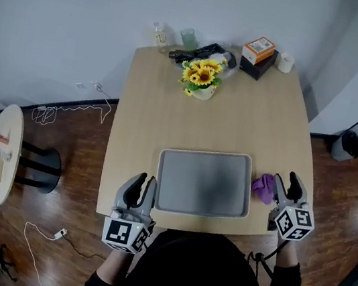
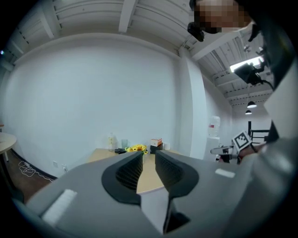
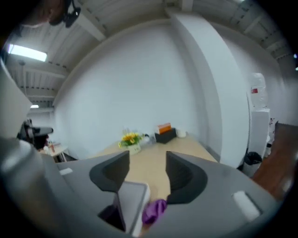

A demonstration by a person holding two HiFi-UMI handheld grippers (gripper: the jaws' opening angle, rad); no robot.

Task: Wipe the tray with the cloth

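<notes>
Tray [image 1: 203,180], grey and shallow, lies flat near the front edge of the pale wooden surface [image 1: 237,121], and we take it as our landmark. Just right of the tray, almost touching its rim, sits the purple cloth [image 1: 264,187], bunched in a small heap. The right tongs [image 1: 288,183] hang just right of the cloth. In the right gripper view we see the right tongs [image 3: 148,160] with jaws wide apart and nothing between the pads, while the cloth [image 3: 154,210] and a corner of the tray [image 3: 132,202] show low down. The left tongs [image 1: 144,186] sit at the tray's left rim, toward its near corner. In the left gripper view the left tongs [image 2: 149,160] have their jaws drawn close together. A pale slab low between them looks to us like the tray's rim [image 2: 153,207] being pinched, though the angle is poor. Well beyond the tray, at the far edge of the surface, we see a pot of sunflowers [image 1: 202,75], an orange box [image 1: 258,49] stacked on a black one, a white cup [image 1: 286,62], a glass [image 1: 188,37] and a small bottle [image 1: 158,34]. Far left of the tray, on the wood floor [image 1: 81,156], stands a round side table [image 1: 5,144].
</notes>
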